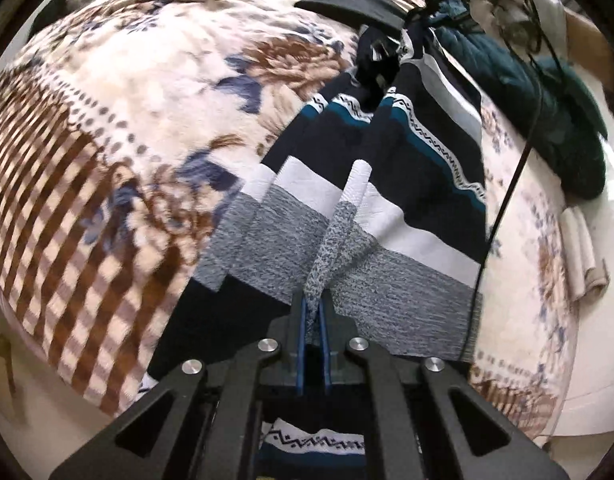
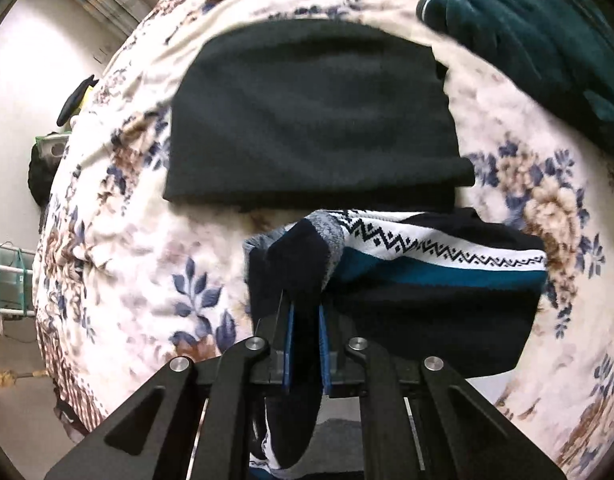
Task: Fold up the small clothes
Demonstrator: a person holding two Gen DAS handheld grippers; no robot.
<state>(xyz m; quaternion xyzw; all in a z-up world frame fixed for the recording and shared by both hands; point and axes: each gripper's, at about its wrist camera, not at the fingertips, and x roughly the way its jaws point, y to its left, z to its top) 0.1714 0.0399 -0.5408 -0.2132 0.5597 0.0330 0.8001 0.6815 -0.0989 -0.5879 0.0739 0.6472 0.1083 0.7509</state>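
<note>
- Blue pads line our left gripper (image 1: 314,312), and we clench them on a raised pleat of the striped knit garment (image 1: 387,168); the pinched fold is speckled grey, turning white farther up.
- From that pinch the garment stretches away from us in bands: grey marl, white, navy, then a teal stripe edged by a white zigzag border.
- At the far end of the cloth, in the left wrist view, we see our right gripper (image 1: 381,68) holding the other end, with a gloved hand (image 1: 503,4) above it and a black cable (image 1: 519,160) trailing down across the fabric.
- Our right gripper (image 2: 305,320) is likewise clamped, its blue pads closed on a dark navy fold of the same garment (image 2: 427,272), which bunches up between the fingers and hangs below them.
- Just past the right gripper's fingers the garment lies folded over, showing the white zigzag band, the teal stripe under it and navy beneath.
- The garment rests on a floral blanket (image 2: 139,240) in cream, brown and blue; in the left wrist view the blanket's near edge carries a brown check pattern.
- A black folded cloth (image 2: 311,120) lies flat on the blanket just beyond the garment, its near edge touching or nearly touching the striped knit; we cannot tell which.
- A dark teal fleece item (image 2: 547,32) sits at the far right of the blanket, apart from the garment.
- A rolled pale cloth (image 1: 585,252) lies at the blanket's right edge in the left wrist view.
</note>
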